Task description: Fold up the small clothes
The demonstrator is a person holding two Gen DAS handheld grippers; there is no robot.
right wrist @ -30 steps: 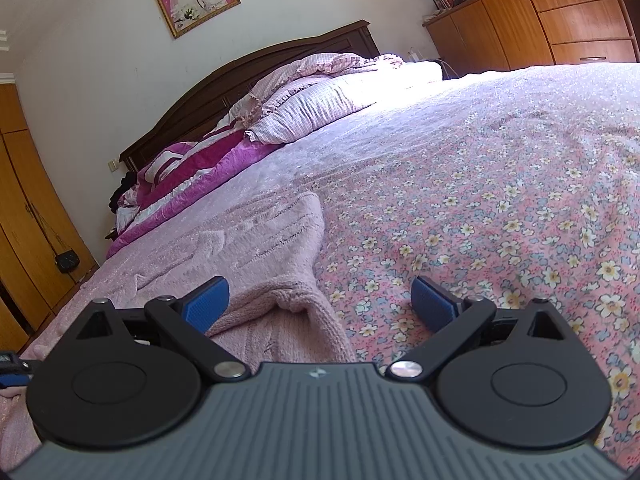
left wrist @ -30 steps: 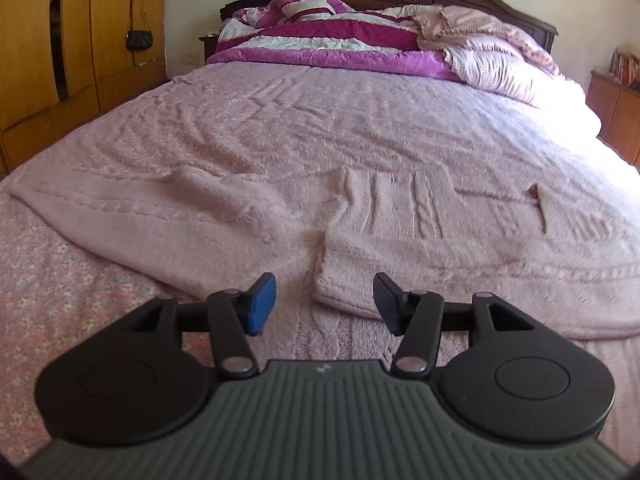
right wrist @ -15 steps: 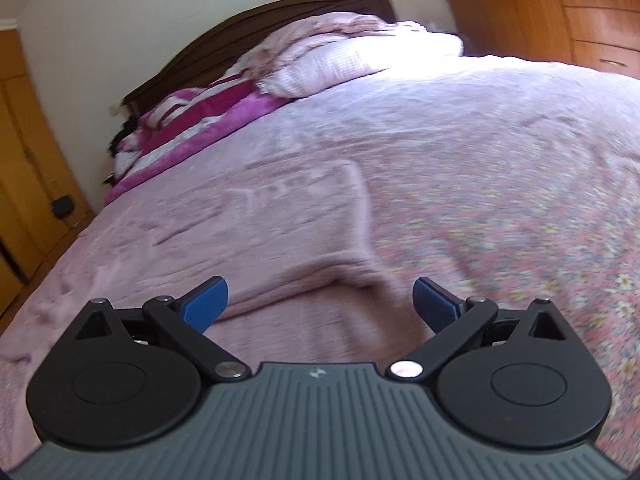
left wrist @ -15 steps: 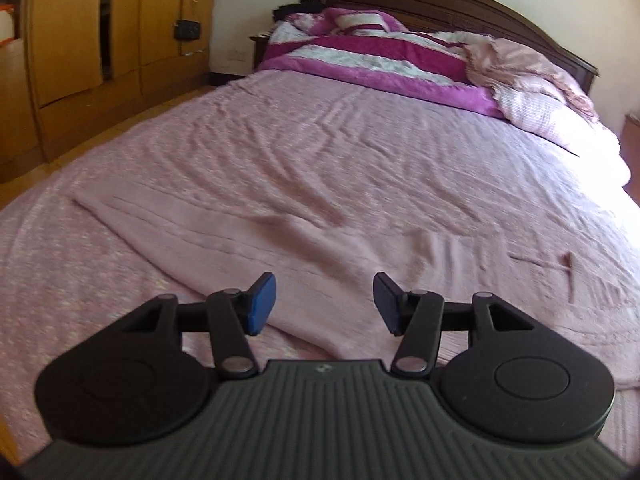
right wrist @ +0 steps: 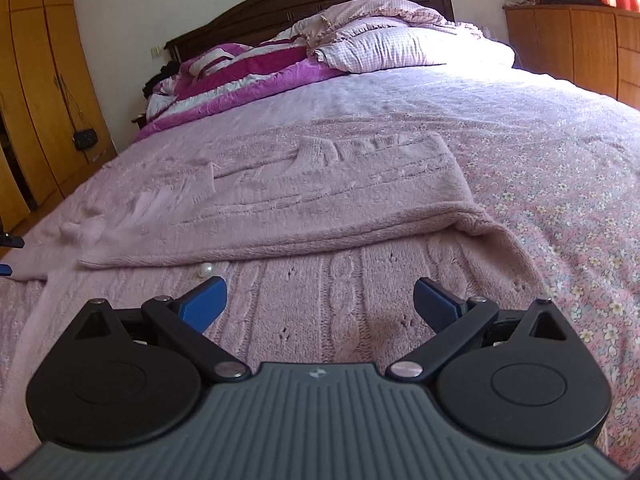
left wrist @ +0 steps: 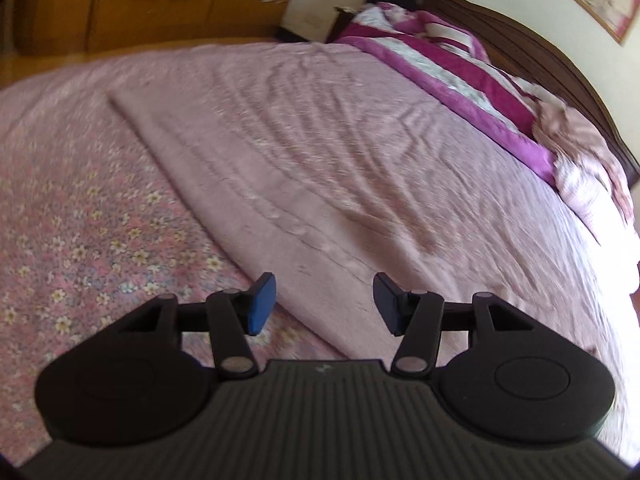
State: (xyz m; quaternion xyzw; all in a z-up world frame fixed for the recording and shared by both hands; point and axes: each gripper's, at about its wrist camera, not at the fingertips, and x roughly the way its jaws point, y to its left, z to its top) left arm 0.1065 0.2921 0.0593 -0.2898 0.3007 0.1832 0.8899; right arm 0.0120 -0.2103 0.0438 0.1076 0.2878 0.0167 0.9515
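sweater (right wrist: 320, 200): flat on bed (right wrist: 560, 152), one flap folded over | left gripper (left wrist: 324, 306): spread, empty, at sleeve edge | right gripper (right wrist: 320, 304): spread, empty, over hem | progress: early, further folds left

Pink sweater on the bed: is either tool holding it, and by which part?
Neither. The left tool and right tool are both open and empty above the pink sweater.

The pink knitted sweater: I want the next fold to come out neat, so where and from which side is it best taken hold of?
Probably at the near right corner of the pink knitted sweater, where the folded-over layer ends in a raised, rounded bend over the cable-knit layer below. Come in low from the near side with the right tongs, which are open and closest; that lifted edge gives the pads something to slip under.
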